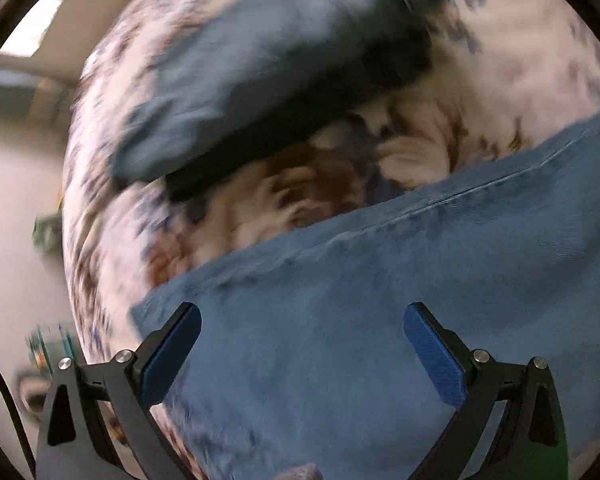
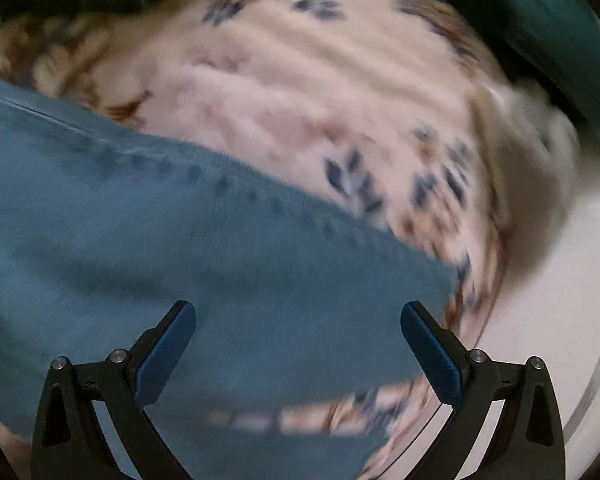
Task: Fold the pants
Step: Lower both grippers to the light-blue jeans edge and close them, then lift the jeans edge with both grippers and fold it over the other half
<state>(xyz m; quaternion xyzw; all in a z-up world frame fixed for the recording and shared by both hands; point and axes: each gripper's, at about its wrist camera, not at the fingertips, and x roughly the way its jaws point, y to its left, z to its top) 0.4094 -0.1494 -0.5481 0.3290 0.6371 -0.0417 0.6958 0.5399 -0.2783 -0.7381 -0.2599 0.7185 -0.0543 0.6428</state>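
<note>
Blue pants [image 1: 360, 320] lie flat on a floral blanket, and they fill the lower half of the left wrist view. My left gripper [image 1: 302, 316] hovers just above the cloth, open, with nothing between its blue pads [image 1: 172, 356]. A second dark blue part of the pants [image 1: 260, 64] lies bunched farther back. In the right wrist view the same pants [image 2: 180, 260] spread across the lower left. My right gripper [image 2: 298, 314] is open over them, near the cloth's right edge. Both views are blurred by motion.
The pink and white floral blanket [image 2: 320, 100] covers the surface under the pants. A dark teal object [image 2: 552, 32] sits at the upper right of the right wrist view. A pale floor [image 1: 12, 200] with small items shows to the left.
</note>
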